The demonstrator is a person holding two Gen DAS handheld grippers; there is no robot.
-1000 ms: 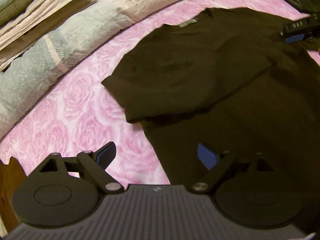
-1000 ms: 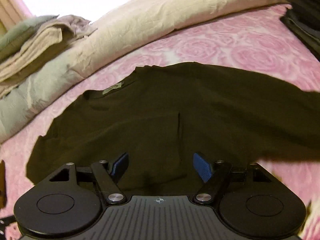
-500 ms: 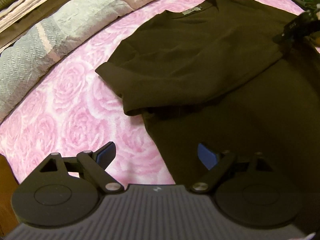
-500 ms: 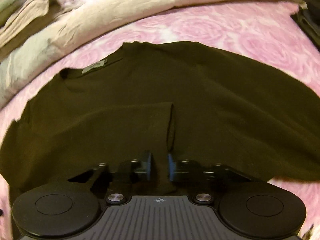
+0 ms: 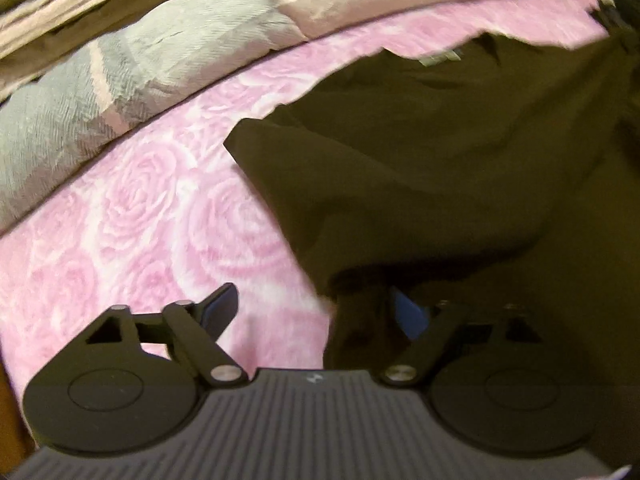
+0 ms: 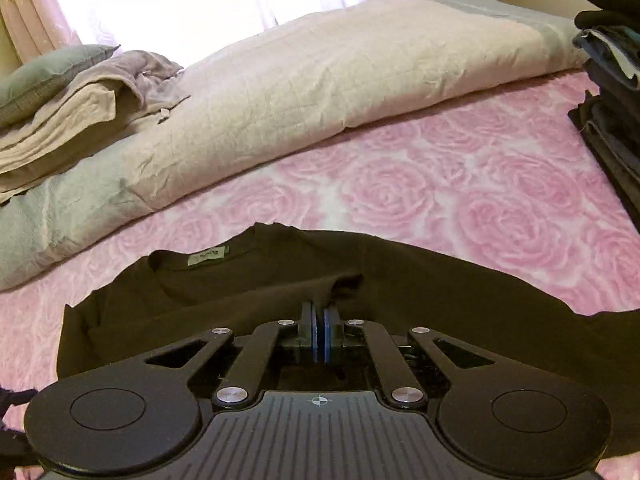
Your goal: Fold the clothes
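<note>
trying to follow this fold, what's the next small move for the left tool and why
Probably close the left tool on the dark shirt edge. It is open, with a fold of the fabric between its fingers, while the right tool is already shut on the shirt near the collar. A second grip would let both lift the cloth together.

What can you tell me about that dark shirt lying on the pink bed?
The dark shirt looks like soft, matte brown-black knit. It has a round neckline with a pale label inside the collar. It lies spread on the pink rose-patterned bedspread, collar toward the pillows, with one sleeve pointing sideways. The right claw is shut on a raised fold of it; the left claw is open at its edge.
</note>
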